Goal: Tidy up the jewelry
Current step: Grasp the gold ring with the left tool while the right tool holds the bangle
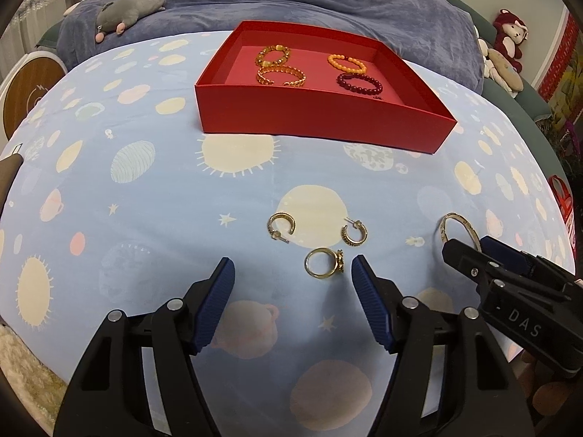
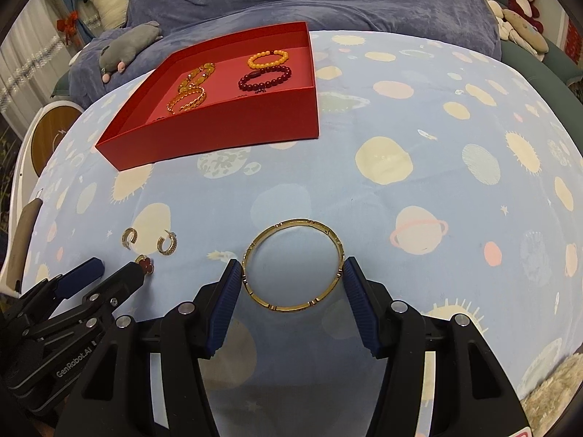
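Note:
A red box (image 1: 313, 114) (image 2: 218, 131) on the planet-print sheet holds several bracelets: gold chain (image 1: 281, 75), amber (image 1: 274, 55), orange bead (image 1: 347, 63), dark red bead (image 1: 360, 83). On the sheet lie two gold hoop earrings (image 1: 281, 226) (image 1: 354, 236) and a gold ring (image 1: 324, 263). My left gripper (image 1: 293, 273) is open, with the ring between its fingertips. A gold bangle (image 2: 293, 266) lies between the open fingers of my right gripper (image 2: 293, 273), its sides touching or nearly touching the pads.
A grey plush (image 1: 127, 12) lies on the blue blanket (image 1: 328, 0) behind the box. More plush toys (image 1: 510, 36) sit at the far right. A round wooden-faced object (image 1: 29, 91) stands left of the bed.

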